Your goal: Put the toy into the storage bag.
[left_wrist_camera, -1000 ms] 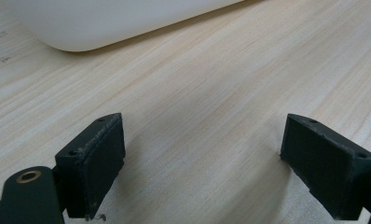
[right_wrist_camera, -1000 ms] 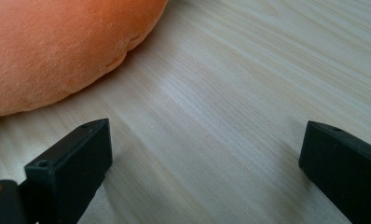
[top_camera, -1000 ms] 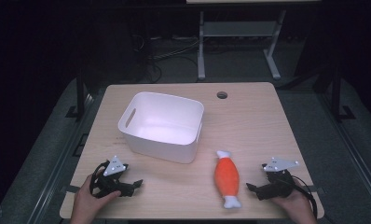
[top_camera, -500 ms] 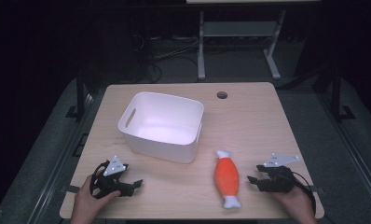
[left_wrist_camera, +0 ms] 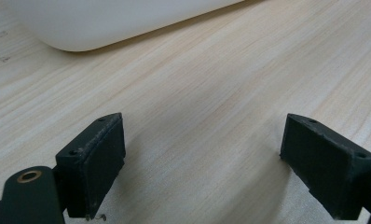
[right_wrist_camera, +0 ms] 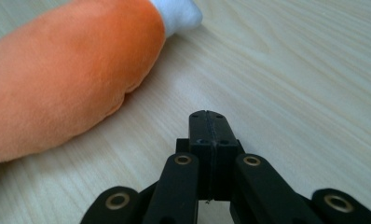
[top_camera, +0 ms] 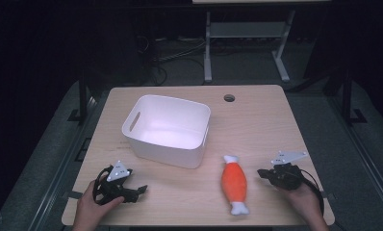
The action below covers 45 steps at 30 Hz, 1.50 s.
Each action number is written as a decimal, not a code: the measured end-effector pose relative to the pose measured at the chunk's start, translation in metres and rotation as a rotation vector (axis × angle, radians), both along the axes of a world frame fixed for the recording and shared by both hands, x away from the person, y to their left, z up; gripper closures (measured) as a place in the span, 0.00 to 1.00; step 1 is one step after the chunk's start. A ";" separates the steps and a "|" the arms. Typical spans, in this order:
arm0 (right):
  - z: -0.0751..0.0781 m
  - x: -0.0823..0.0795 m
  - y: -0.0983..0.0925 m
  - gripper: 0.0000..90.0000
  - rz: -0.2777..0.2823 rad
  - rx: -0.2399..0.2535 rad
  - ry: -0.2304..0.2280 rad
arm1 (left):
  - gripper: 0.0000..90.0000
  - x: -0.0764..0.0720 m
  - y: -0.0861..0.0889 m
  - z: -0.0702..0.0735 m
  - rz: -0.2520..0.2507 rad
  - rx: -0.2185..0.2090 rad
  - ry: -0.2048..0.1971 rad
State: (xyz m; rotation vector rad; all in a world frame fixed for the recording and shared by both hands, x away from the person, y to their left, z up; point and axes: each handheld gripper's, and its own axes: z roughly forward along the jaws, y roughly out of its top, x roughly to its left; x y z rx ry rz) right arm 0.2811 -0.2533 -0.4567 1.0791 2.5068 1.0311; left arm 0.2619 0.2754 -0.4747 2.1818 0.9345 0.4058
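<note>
The right tool (top_camera: 262, 173), jaws pressed together on nothing, has edged toward the orange plush toy (top_camera: 234, 183) lying on the tabletop (top_camera: 257, 125) near the white bin (top_camera: 168, 130), while the left tool (top_camera: 140, 189) rests wide open and empty.

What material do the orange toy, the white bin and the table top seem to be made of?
The orange, bone-shaped toy with white ends looks like soft plush: a fuzzy, matte nap shows in the right gripper view. The white rectangular bin seems to be smooth, slightly glossy plastic. The pale table top shows printed-looking wood grain, probably laminate.
</note>
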 end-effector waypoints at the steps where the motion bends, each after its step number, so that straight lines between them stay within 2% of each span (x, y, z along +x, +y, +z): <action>1: 0.001 0.001 0.000 0.99 0.005 -0.001 -0.001 | 0.14 0.000 0.000 0.000 0.000 0.000 0.001; 13: 0.007 0.024 0.012 0.99 0.064 0.029 0.002 | 0.14 0.000 0.000 0.000 0.001 -0.002 0.003; 19: 0.010 0.036 0.021 0.99 0.092 0.014 0.008 | 0.14 0.000 0.000 0.000 0.002 -0.002 0.002; 21: 0.008 0.040 0.024 0.99 0.096 0.027 0.011 | 0.14 0.000 0.000 0.000 0.002 -0.002 0.002; 27: 0.009 0.051 0.035 0.99 0.105 0.021 0.017 | 0.14 0.000 0.000 0.000 0.002 -0.003 0.002; 45: 0.002 0.062 0.050 0.99 0.112 0.021 0.026 | 0.14 0.000 0.000 0.000 0.002 -0.003 0.003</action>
